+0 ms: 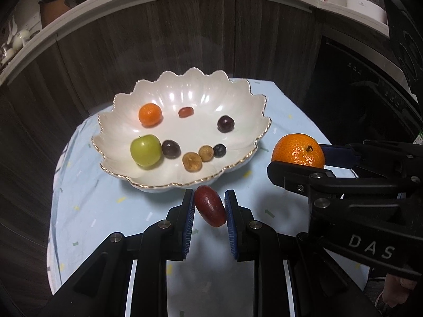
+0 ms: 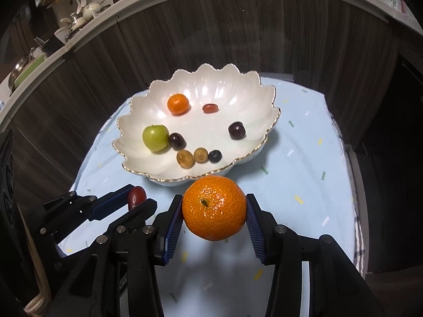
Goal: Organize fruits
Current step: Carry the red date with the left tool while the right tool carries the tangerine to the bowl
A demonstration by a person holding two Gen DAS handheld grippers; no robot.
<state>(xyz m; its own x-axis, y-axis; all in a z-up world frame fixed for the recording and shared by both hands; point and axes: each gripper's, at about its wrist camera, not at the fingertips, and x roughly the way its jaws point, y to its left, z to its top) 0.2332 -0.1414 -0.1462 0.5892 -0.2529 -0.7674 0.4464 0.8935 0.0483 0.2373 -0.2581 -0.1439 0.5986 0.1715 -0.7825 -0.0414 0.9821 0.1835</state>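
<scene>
- While both tools hover over the pale blue patterned tablecloth (image 1: 87, 211), my left gripper (image 1: 210, 206) has its jaws drawn narrow around a dark red oblong fruit (image 1: 210, 206), which sits between the blue ribbed pads (image 1: 189, 224).
- Just ahead of those left jaws lies the near rim of the white scalloped ceramic bowl with gold edging (image 1: 185, 100).
- My right gripper (image 2: 214, 208) holds a large orange mandarin (image 2: 214, 207), its jaws spread fairly wide to span the fruit; the bowl's near rim is just ahead of them too.
- From the left jaws, the right gripper and its mandarin sit off to the right and slightly forward.
- Inside the bowl, forward of both jaws, I see a small orange citrus (image 1: 150, 114), a small red oval fruit (image 1: 185, 111), a green round apple-like fruit (image 1: 146, 151), two dark purple grapes (image 1: 171, 148), a dark blue berry (image 1: 219, 150) and two brownish-yellow round fruits (image 1: 192, 161).
- Beyond the bowl stands a dark wood-grain cabinet front (image 2: 211, 26).
</scene>
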